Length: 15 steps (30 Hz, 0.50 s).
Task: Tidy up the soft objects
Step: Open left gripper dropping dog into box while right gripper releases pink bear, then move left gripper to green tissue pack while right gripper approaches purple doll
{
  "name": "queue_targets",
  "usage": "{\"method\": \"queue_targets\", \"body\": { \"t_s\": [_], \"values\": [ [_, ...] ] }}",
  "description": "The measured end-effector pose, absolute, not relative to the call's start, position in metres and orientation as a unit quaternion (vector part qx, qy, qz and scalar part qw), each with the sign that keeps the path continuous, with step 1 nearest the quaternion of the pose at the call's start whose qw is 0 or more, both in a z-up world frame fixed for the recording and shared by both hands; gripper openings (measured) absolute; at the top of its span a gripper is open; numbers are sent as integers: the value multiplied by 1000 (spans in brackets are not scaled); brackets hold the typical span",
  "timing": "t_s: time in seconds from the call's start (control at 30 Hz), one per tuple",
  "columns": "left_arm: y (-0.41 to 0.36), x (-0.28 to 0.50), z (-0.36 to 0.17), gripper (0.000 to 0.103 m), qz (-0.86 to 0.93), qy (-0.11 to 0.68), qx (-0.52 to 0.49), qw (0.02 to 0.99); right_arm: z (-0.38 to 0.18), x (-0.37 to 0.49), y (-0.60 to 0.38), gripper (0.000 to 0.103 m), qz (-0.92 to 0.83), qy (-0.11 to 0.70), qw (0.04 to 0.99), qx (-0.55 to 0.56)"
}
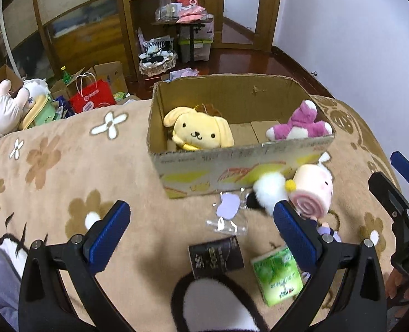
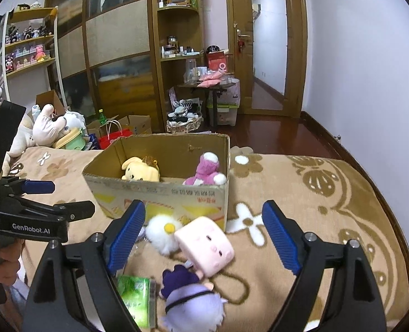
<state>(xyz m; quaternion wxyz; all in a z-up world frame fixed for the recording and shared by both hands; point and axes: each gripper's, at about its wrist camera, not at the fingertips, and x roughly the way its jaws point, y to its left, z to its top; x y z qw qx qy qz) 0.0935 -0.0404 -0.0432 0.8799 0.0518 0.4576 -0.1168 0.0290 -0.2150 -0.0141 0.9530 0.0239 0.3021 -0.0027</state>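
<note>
I am looking at the pink roll-cake plush (image 2: 206, 244), which is lying on the flowered blanket (image 2: 301, 193) just in front of the cardboard box (image 2: 160, 196), tilted and touching the white fluffy plush (image 2: 160, 235) at its left. Just nearer to me a purple-haired doll (image 2: 190, 298) is lying against the roll-cake's lower edge. I am holding the right hand-held gripper (image 2: 204, 238) spread wide above these three, its blue pads (image 2: 280, 239) standing to either side of them without touching any. Inside the box a yellow dog plush (image 1: 197, 130) is sitting at the left and a magenta-and-white plush (image 1: 301, 124) is leaning in the right corner, with bare cardboard showing between them. The left hand-held gripper (image 1: 201, 229) is also hanging wide open and holding nothing, hovering over the blanket to the left of the pile; its right finger is partly covering the roll-cake in the left wrist view. Between its fingers a clear plastic wrapper with a lilac card (image 1: 226, 215), a dark packet (image 1: 217, 256) and a green tissue pack (image 1: 279, 276) are lying on the blanket. A black-and-white furry thing (image 1: 215, 304) is filling the bottom edge of that view, too close for me to identify. Beyond the bed's far left a heap of pale stuffed animals (image 2: 52, 127) and a red paper bag (image 1: 92, 96) are sitting by the wooden wardrobe (image 2: 116, 55).
</note>
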Motion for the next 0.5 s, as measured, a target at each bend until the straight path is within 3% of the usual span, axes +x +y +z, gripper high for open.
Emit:
{"method": "queue_targets", "body": {
  "t_s": [0.5],
  "values": [
    [-39, 53, -46, 102, -107, 484, 46, 867, -15, -8, -211, 91, 1, 318, 948, 28]
  ]
}}
